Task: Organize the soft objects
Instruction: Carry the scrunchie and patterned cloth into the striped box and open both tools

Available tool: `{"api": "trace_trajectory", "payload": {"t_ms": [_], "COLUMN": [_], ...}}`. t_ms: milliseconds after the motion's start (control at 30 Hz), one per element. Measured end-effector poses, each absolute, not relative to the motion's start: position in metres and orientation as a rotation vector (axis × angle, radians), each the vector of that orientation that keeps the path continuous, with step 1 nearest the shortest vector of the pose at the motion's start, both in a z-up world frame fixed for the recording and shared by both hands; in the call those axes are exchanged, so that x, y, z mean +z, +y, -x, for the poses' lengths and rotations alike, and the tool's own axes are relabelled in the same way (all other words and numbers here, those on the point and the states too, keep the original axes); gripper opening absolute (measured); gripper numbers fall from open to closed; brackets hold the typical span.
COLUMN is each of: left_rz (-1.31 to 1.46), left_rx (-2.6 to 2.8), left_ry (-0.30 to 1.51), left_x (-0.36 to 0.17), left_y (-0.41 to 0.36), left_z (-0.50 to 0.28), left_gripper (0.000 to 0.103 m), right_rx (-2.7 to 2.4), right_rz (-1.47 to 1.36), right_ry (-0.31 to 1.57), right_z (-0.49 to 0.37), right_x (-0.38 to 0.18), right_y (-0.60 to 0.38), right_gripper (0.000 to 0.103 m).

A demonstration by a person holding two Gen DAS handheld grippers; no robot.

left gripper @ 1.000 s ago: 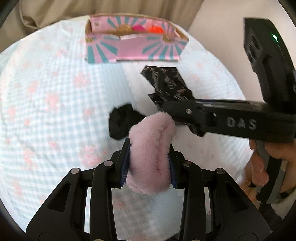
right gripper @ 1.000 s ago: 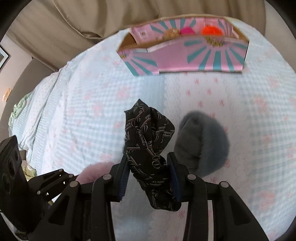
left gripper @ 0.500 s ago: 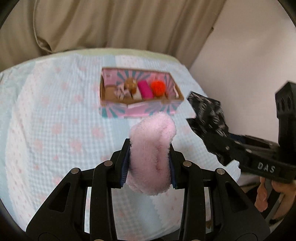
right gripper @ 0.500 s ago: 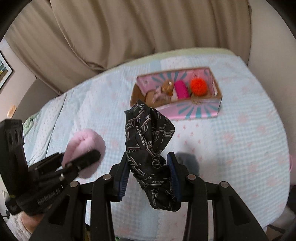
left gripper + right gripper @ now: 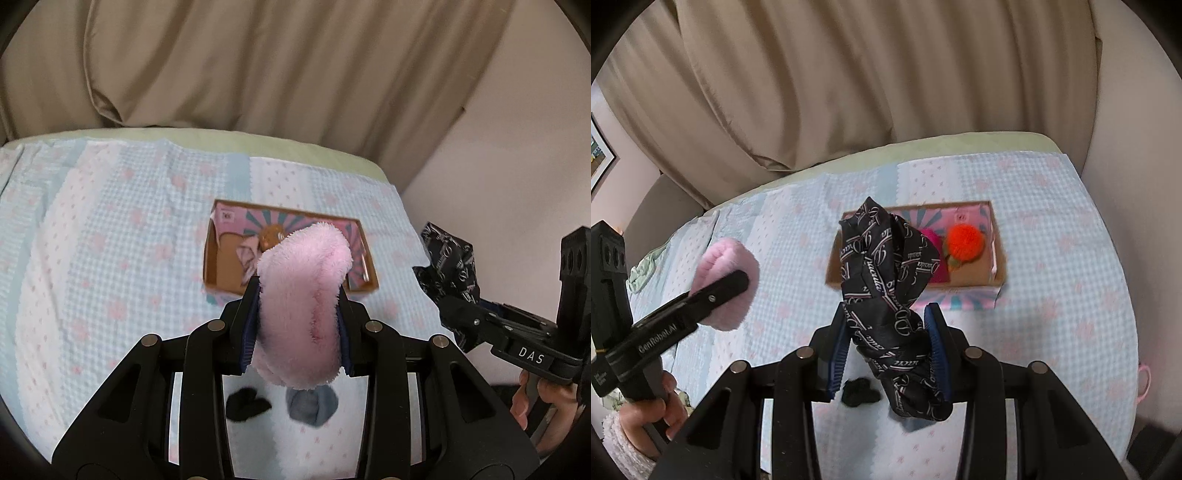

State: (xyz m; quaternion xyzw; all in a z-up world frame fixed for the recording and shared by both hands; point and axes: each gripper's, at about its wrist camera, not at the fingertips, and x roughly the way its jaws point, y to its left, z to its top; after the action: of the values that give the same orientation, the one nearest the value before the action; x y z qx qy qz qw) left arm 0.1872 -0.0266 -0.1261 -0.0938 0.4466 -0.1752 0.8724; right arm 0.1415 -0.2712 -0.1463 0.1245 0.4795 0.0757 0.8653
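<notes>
My left gripper (image 5: 297,328) is shut on a fluffy pink scrunchie (image 5: 306,291), held high above the bed; it also shows in the right wrist view (image 5: 726,280). My right gripper (image 5: 890,347) is shut on a black patterned scrunchie (image 5: 890,295), also held high; it shows in the left wrist view (image 5: 448,266). The pink and teal cardboard box (image 5: 971,295) lies on the bed ahead, with an orange pom (image 5: 964,242) and a magenta item (image 5: 932,236) inside. A black scrunchie (image 5: 245,404) and a grey fluffy one (image 5: 312,406) lie on the bed below.
The bed has a light blue and white quilt with pink flowers (image 5: 110,258). Beige curtains (image 5: 258,74) hang behind it. A wall (image 5: 517,147) stands to the right of the bed. A picture frame (image 5: 600,155) hangs at far left.
Both grippers rose well above the bed with their scrunchies. The box now appears farther and seen from above; the black and grey scrunchies stay on the bed below.
</notes>
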Motion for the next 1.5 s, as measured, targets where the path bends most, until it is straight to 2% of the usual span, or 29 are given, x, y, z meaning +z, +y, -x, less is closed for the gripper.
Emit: {"api": "trace_trajectory", "payload": {"t_ms": [267, 500, 800, 967, 1033, 1067, 1100, 1133, 1200, 1500], "left_rz": [0.209, 0.184, 0.067, 0.042, 0.027, 0.019, -0.004, -0.023, -0.032, -0.049], "left_rx": [-0.323, -0.305, -0.257, -0.264, -0.274, -0.278, -0.275, -0.269, -0.286, -0.299], "left_ry": [1.003, 1.147, 1.296, 1.328, 1.308, 1.295, 1.274, 1.262, 1.234, 1.220], "left_x": [-0.165, -0.239, -0.326, -0.348, -0.347, -0.343, -0.338, -0.333, -0.326, -0.313], "left_y": [-0.044, -0.063, -0.081, -0.084, -0.086, -0.088, -0.091, -0.093, -0.096, -0.101], "left_z": [-0.277, -0.358, -0.407, -0.413, -0.415, -0.416, -0.417, -0.417, -0.417, -0.413], "left_gripper": [0.032, 0.032, 0.032, 0.032, 0.037, 0.054, 0.087, 0.102, 0.103, 0.103], "right_rx": [0.177, 0.138, 0.128, 0.138, 0.131, 0.127, 0.130, 0.135, 0.149, 0.157], "right_rz": [-0.226, -0.285, -0.289, -0.252, -0.240, -0.236, -0.239, -0.242, -0.234, -0.202], "right_ry": [1.071, 1.166, 1.287, 1.329, 1.319, 1.308, 1.298, 1.290, 1.276, 1.259], "right_z": [-0.222, -0.283, -0.322, -0.320, -0.319, -0.320, -0.320, -0.321, -0.318, -0.305], "right_x": [-0.178, -0.237, -0.316, -0.350, -0.354, -0.354, -0.354, -0.353, -0.351, -0.349], "right_y": [-0.302, -0.318, -0.317, -0.315, -0.317, -0.318, -0.319, -0.318, -0.318, -0.321], "right_gripper": [0.037, 0.037, 0.037, 0.037, 0.037, 0.040, 0.043, 0.050, 0.103, 0.103]}}
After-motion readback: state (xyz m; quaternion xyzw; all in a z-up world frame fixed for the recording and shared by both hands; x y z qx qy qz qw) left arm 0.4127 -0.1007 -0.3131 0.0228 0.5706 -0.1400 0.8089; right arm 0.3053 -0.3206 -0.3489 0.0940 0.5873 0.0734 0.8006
